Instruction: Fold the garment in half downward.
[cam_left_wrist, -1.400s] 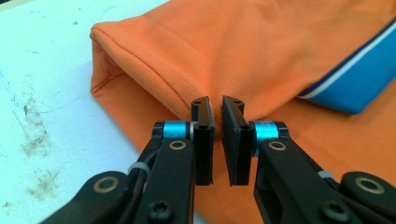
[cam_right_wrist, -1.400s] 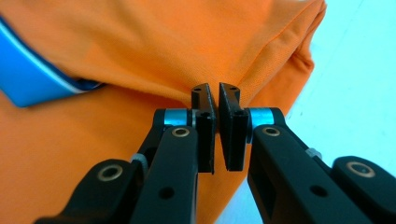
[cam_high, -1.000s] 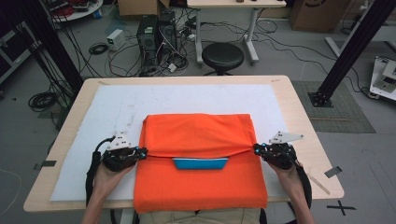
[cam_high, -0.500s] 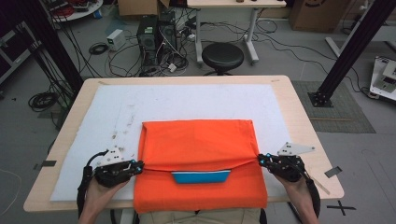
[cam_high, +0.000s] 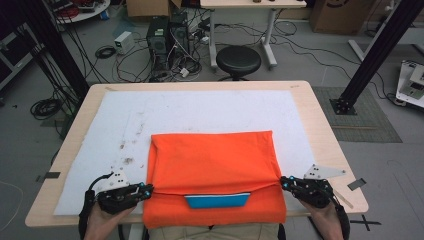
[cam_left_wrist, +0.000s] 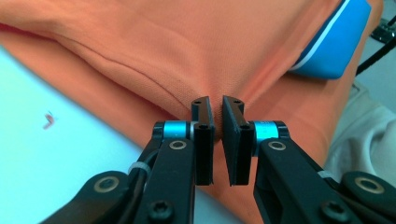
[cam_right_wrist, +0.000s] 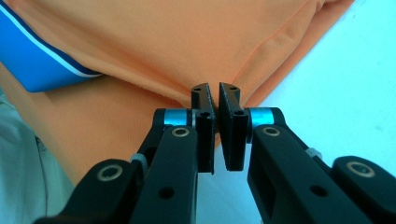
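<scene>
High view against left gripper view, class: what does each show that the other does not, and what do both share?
High view alone: the wooden table, the black stool, the right tongs pinching the shirt's other side. Left gripper view alone: closed jaws biting a seamed fold, and a small reddish mark on the white mat. Both: the orange shirt, its blue collar, the left tongs.

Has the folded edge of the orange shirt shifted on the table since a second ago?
Yes. The folded edge, pinched by the left gripper and right gripper, has come toward the near table edge, narrowing the strip below the blue collar.
</scene>
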